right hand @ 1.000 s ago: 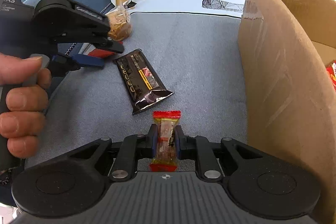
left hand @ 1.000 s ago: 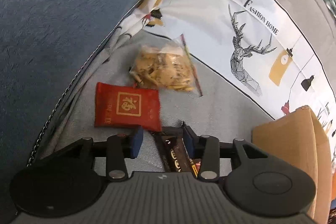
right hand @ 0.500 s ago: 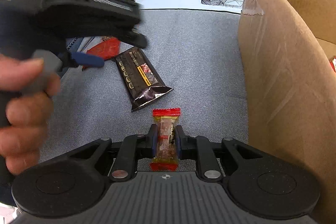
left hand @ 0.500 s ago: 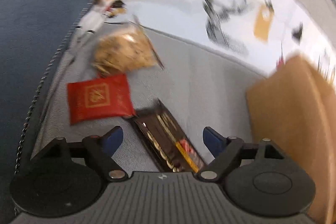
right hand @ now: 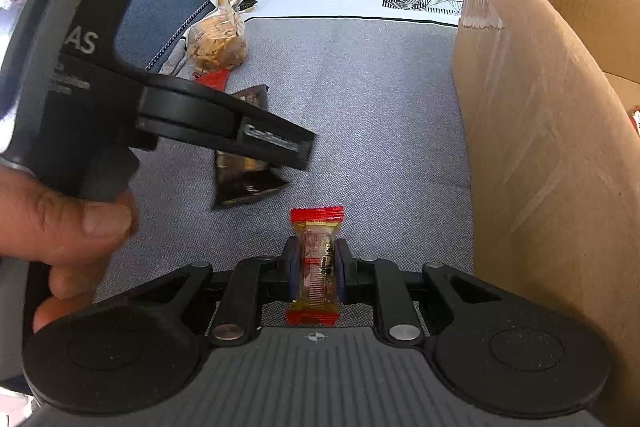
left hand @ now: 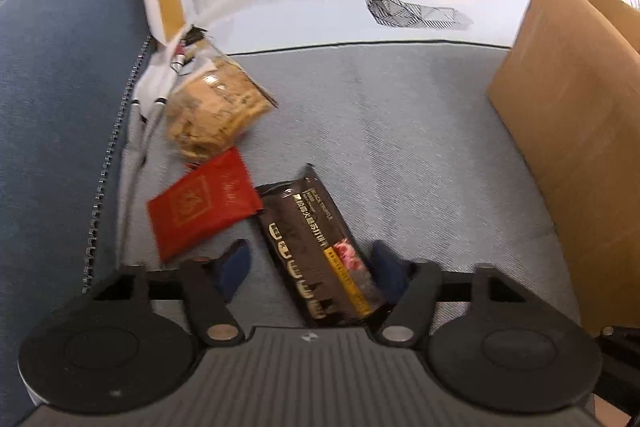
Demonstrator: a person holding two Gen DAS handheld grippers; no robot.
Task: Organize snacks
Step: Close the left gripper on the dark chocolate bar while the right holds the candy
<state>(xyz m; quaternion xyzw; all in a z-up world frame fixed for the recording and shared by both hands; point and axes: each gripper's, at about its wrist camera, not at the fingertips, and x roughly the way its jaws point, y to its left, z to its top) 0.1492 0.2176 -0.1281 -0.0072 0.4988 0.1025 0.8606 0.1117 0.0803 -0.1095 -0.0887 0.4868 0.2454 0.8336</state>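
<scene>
Straddling the dark chocolate bar (left hand: 320, 251), the left gripper (left hand: 312, 267) stands wide, its blue pads on either side of the wrapper and not yet pressing it. The bar lies flat on the grey cushion (left hand: 400, 147), its far corner touching the red packet (left hand: 202, 213), with the clear bag of crackers (left hand: 212, 117) just beyond. It looks light, fairly stiff inside a slick foil wrapper, so a pinch across the middle of its width should hold better than one on the crimped ends. The right gripper (right hand: 316, 267) is clamped across the middle of a small red-ended candy (right hand: 316, 263), light and crinkly, lifted near the wall of the cardboard box (right hand: 540, 147).
</scene>
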